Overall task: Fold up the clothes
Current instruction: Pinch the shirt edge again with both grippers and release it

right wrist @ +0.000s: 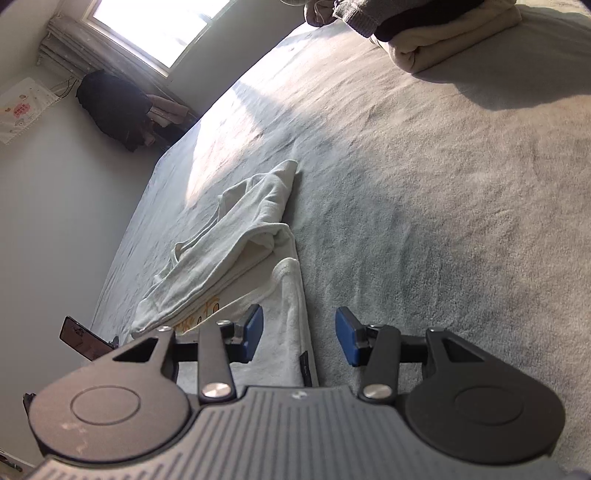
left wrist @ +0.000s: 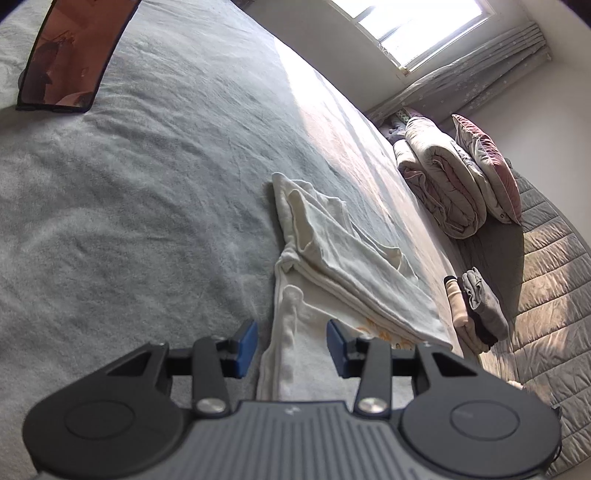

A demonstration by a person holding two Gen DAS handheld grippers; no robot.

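Mostly grey bedspread (left wrist: pixel 147 206), filling both views, w/ sunlit band toward 1 o'clock in left view. White garment (left wrist: pixel 332 258) lying on it, part-folded, sleeve layers doubled over body, orange print peeking out at near edge; running from 6 o'clock up toward centre in left view, and from 6 toward 11 in right view (right wrist: pixel 236 254). Rolled quilt (left wrist: pixel 443 184) and pink-edged pillow (left wrist: pixel 487 173) at 2 o'clock, left view. Stack of folded clothes (left wrist: pixel 476 306) at 3 o'clock, well apart from garment; same stack at 1 o'clock in right view (right wrist: pixel 436 33). Dark reflective panel (left wrist: pixel 70 55) at 10 o'clock, flat on spread. Dark bag (right wrist: pixel 110 107) by wall at 10 o'clock, right view. Phone (right wrist: pixel 83 338) at 8 o'clock near bed edge. Left gripper (left wrist: pixel 291 349) w/ blue pads apart, garment's near edge showing between them, not pinched. Right gripper (right wrist: pixel 299 341) likewise parted over garment hem and spread, gripping nothing.
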